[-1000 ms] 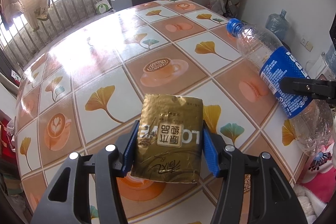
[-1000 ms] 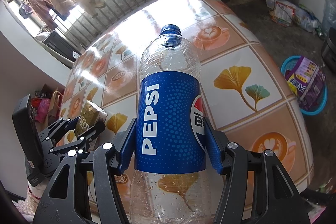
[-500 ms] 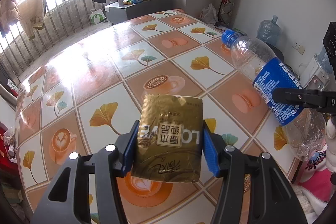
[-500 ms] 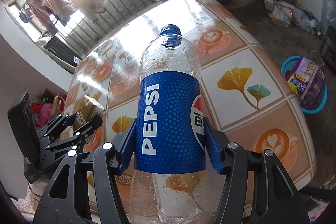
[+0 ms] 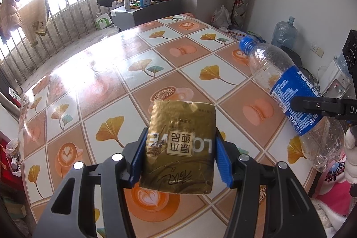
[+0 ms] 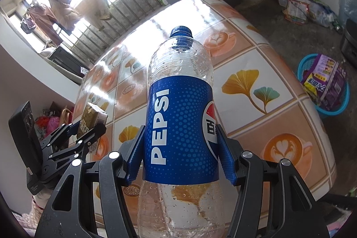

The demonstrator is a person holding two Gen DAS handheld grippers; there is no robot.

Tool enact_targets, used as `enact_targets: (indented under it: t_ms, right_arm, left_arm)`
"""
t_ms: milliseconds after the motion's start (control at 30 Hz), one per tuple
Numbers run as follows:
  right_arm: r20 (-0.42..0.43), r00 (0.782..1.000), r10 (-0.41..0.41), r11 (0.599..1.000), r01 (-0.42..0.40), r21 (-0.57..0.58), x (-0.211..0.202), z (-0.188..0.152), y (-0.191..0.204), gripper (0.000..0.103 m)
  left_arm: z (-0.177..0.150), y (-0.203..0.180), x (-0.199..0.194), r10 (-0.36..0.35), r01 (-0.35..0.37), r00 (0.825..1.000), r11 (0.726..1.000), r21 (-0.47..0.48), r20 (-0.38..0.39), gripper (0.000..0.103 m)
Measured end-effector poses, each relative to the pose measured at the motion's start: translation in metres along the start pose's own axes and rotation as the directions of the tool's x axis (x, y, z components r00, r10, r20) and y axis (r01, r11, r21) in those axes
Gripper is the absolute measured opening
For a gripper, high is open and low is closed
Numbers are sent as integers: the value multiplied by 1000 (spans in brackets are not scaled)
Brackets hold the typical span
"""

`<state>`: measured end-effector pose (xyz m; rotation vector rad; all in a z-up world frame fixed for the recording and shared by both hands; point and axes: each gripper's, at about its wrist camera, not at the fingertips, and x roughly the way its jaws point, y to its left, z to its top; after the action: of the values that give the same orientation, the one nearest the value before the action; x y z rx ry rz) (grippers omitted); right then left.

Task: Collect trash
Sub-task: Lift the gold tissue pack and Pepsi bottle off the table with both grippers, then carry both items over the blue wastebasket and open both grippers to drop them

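My left gripper [image 5: 178, 157] is shut on a gold drink carton [image 5: 180, 146] and holds it in the air above the patterned table [image 5: 125, 73]. My right gripper [image 6: 180, 153] is shut on an empty Pepsi bottle [image 6: 178, 117] with a blue cap, gripped at its blue label and held over the table's near edge. The bottle [image 5: 290, 95] shows at the right of the left wrist view. The carton [image 6: 91, 117] in the left gripper [image 6: 82, 135] shows at the left of the right wrist view.
A blue basket [image 6: 323, 86] holding colourful wrappers stands on the floor right of the table. A cluttered grey cabinet [image 5: 145, 8] stands beyond the table's far end. A large water jug [image 5: 285, 32] stands by the right wall. Window bars [image 5: 55, 21] run along the far left.
Both grippers have risen and drawn back from the table with their loads still held. More of the room and the floor basket now shows.
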<state>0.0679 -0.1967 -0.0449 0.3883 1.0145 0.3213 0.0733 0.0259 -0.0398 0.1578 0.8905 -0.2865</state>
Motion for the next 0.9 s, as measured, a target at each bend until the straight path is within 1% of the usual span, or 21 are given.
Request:
enact_targets:
  t_ms: [900]
  right_arm:
    - [3, 1000, 23, 1000, -23, 2, -4, 1, 0, 56]
  left_arm:
    - [-3, 0, 2, 3, -3, 1000, 1000, -3, -5, 54]
